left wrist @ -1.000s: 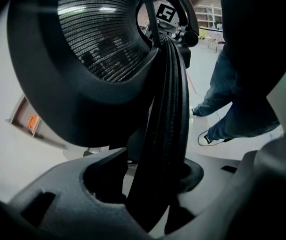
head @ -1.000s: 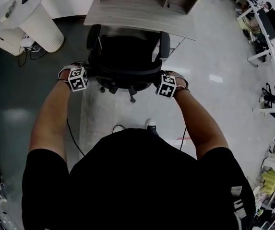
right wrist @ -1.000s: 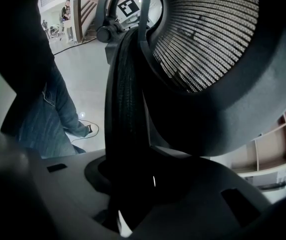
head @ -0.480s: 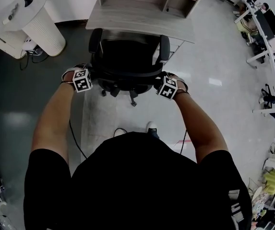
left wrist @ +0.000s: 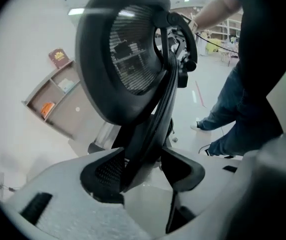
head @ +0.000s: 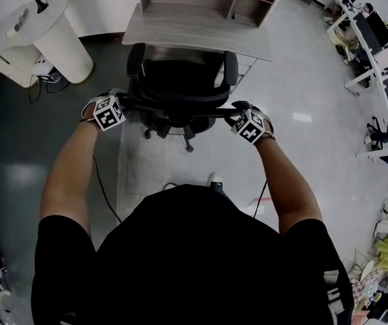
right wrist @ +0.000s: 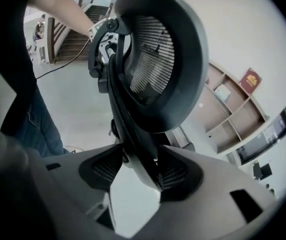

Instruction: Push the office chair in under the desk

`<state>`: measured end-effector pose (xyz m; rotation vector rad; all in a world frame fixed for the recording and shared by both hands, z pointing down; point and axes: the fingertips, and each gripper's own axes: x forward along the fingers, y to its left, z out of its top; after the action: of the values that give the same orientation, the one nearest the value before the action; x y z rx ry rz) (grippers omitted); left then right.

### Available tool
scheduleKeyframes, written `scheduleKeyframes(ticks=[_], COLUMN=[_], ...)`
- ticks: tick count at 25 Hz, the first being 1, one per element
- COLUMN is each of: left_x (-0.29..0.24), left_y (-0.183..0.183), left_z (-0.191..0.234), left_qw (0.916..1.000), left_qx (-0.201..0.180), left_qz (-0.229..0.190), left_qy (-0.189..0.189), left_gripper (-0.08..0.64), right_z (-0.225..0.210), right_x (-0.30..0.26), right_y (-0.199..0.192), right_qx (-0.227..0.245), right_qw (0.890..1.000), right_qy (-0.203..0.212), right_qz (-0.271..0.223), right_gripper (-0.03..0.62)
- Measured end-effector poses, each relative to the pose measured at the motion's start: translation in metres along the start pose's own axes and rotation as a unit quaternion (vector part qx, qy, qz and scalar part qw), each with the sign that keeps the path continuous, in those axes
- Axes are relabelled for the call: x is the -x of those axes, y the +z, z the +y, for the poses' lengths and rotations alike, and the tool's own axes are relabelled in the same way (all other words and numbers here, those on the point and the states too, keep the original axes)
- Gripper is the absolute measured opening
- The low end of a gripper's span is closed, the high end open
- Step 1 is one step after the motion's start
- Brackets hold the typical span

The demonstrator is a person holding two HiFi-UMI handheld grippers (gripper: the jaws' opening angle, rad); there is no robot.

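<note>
Office chair [head: 180, 80] backrest stands between jaws of left gripper [head: 120, 102] and right gripper [head: 235, 112] (both just opened apart).

No readable text, number or brand anywhere.
- Left marker cube [head: 108, 112], right marker cube [head: 250, 126]: black-and-white square code patterns only, no letters or digits.
- Dark red book [left wrist: 58, 57] on shelf unit [left wrist: 53, 101]: pale emblem on cover, too small to read; same in right gripper view.
- Orange item [left wrist: 47, 109] in lower shelf compartment: print, if any, not legible.
- Monitors [head: 375, 24] on far desks: screens too small to read.
</note>
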<state>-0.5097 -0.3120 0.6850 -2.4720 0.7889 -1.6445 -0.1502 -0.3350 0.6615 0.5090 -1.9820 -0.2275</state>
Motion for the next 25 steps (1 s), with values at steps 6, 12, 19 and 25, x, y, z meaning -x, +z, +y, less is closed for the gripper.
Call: scheduleKeyframes(ticks=[6,12,19,25], left_x=[0.044,0.097,0.154,0.180], left_y=[0.019,0.059,0.095,0.117], left_z=[0.003,0.019,0.046,0.051], left_qw=[0.9940,0.9641,0.8942,0.8642], left_qx=[0.042,0.109,0.229,0.256], left_qz=[-0.091,-0.221,-0.363,-0.409], left_qy=[0.044,0.100,0.125,0.142], left_gripper=[0.155,0.063,0.028,0.018], right_z=[-0.006,-0.032,-0.059,-0.073], right_x=[0.036,0.089,0.144,0.173], right_y=[0.015,0.042,0.071,0.087], right_qx=[-0.070,-0.216,-0.266,-0.290], right_qw=[0.994,0.955,0.908,0.878], right_qy=[-0.049,-0.106,-0.167,-0.199], right_qz=[-0.063,-0.175,-0.279,-0.324], right_gripper=[0.136,0.011,0.008,0.008])
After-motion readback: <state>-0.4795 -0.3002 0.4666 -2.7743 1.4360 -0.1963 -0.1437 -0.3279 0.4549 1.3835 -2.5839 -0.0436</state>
